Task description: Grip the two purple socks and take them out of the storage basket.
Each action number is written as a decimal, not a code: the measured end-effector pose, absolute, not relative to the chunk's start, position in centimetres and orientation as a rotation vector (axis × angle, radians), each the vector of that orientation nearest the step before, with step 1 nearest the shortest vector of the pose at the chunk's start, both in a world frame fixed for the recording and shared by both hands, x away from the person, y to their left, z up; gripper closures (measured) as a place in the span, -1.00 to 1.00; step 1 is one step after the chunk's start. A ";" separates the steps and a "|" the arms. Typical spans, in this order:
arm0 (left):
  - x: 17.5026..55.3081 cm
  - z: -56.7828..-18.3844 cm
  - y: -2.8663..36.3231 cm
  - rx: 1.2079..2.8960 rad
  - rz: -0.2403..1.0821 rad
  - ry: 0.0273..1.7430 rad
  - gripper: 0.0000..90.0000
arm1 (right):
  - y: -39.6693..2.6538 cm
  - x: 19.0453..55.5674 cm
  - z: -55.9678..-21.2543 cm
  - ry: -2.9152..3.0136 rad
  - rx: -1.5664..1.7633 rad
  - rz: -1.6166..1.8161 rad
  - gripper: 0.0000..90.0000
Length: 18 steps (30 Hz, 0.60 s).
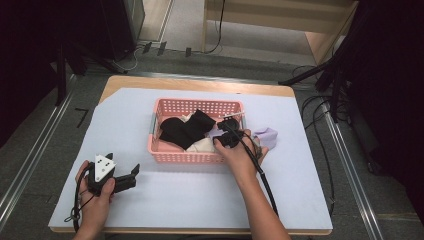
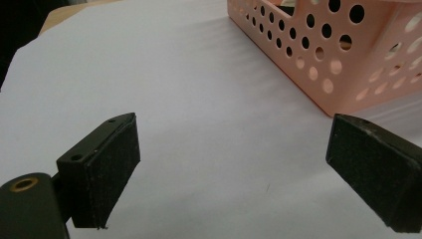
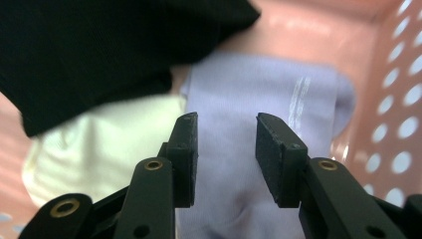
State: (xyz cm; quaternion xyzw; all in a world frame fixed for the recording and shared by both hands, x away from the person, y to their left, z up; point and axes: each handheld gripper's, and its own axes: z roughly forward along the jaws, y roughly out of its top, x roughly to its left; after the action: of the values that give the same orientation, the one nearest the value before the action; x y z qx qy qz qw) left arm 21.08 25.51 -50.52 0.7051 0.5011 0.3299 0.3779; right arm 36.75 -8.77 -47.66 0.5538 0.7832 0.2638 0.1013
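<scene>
A: Where was your right gripper [image 3: 226, 149]?

B: You had it in the basket [image 1: 165, 150], fingers [image 3: 185, 154] parted over the lilac sock [image 3: 263, 94], not gripping yet

A: How would it handle?

B: Probably soft, light and limp; pinching a fold mid-cloth looked best. Your left gripper [image 2: 234, 169] sat spread and empty on the bench [image 2: 199, 99]
</scene>
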 end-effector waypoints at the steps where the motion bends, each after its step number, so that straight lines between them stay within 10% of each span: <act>1: 21.1 -50.5 25.5 1.803 0.843 1.280 -0.84 | -8.6 36.9 -47.7 2.332 1.641 0.743 0.38; 18: 21.1 -50.5 25.4 1.810 0.838 1.275 -0.83 | -9.5 36.8 -47.4 2.329 1.646 0.827 0.90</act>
State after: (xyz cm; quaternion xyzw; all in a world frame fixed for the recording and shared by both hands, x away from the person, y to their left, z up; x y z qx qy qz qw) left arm 21.09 25.38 -50.54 0.7081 0.4986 0.3280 0.3774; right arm 36.76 -9.49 -47.37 0.5523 0.7814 0.2775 0.0857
